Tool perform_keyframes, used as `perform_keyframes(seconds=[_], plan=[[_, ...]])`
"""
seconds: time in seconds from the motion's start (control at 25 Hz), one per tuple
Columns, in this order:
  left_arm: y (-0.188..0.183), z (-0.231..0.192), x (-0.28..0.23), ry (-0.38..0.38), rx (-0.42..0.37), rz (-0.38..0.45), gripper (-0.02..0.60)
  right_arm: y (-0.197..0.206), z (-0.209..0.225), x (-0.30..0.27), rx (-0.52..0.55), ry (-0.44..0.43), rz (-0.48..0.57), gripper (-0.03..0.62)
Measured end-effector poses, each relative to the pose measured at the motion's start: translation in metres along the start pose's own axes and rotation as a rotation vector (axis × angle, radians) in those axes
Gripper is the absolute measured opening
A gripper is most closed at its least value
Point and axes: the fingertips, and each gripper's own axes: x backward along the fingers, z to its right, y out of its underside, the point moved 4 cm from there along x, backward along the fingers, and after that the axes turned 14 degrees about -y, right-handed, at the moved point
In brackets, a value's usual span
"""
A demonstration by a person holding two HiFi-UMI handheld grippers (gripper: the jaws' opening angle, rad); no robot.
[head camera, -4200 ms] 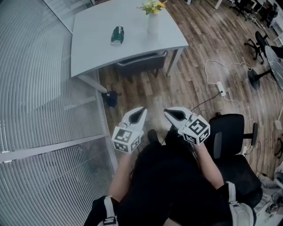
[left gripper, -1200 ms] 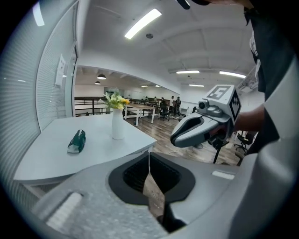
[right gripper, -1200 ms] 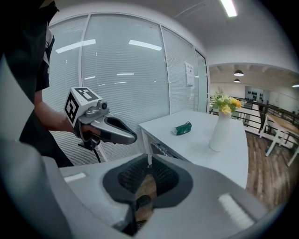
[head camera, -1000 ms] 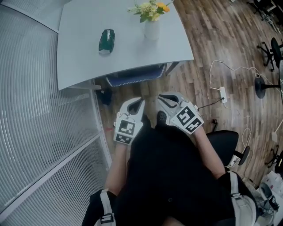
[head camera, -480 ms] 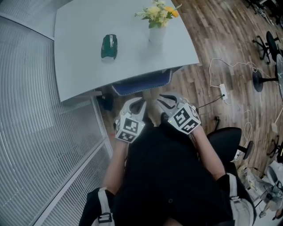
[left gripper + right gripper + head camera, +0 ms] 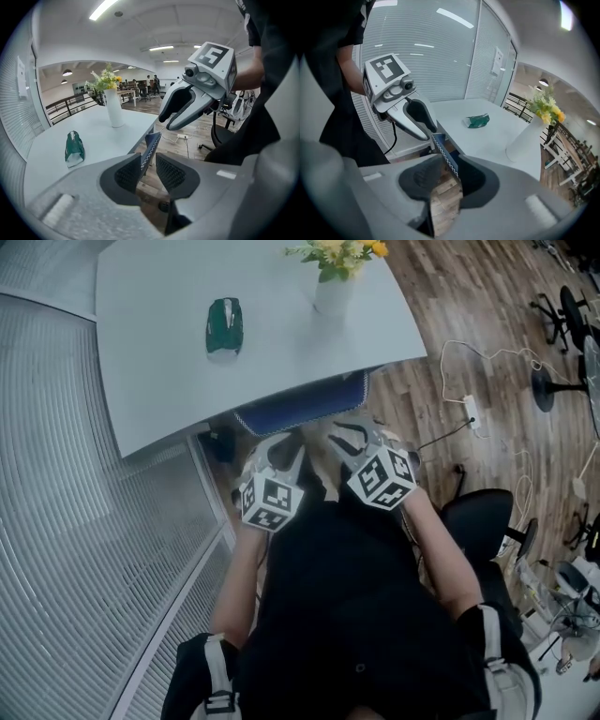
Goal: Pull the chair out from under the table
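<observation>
A chair with a blue back edged in white zigzag stitching (image 6: 302,407) is tucked under the white table (image 6: 159,371); only the top of its back shows. Both grippers hover at that back's near edge. My left gripper (image 6: 282,452) has just been opening, and the back's edge (image 6: 151,146) stands in the gap between its pads without being pressed. My right gripper (image 6: 343,439) has also just been opening, wider, with the stitched edge (image 6: 446,160) between its jaws. In its own view the left gripper (image 6: 149,168) sees the right gripper (image 6: 177,108) alongside.
On the table stand a white vase with flowers (image 6: 335,289) and a small green item (image 6: 224,324). A slatted glass wall (image 6: 75,521) runs close on the left. A black office chair (image 6: 480,514) and a power strip with cable (image 6: 472,410) lie on the wooden floor at right.
Both grippers have moved forward and down to the chair's back. Their jaws, shut a second ago, now stand apart around the back's top edge.
</observation>
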Motion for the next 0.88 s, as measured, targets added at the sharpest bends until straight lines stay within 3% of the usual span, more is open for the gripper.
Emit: perform_keyframes(seconds=[0.4, 0.88], plan=[[0.019, -0.007, -0.026, 0.017, -0.061, -0.055, 0.112, 0.017, 0.009, -0.035, 0.109, -0.02, -0.154, 0.122], [0.037, -0.002, -0.064, 0.012, -0.256, -0.114, 0.138, 0.046, 0.025, -0.071, 0.221, -0.012, -0.299, 0.14]])
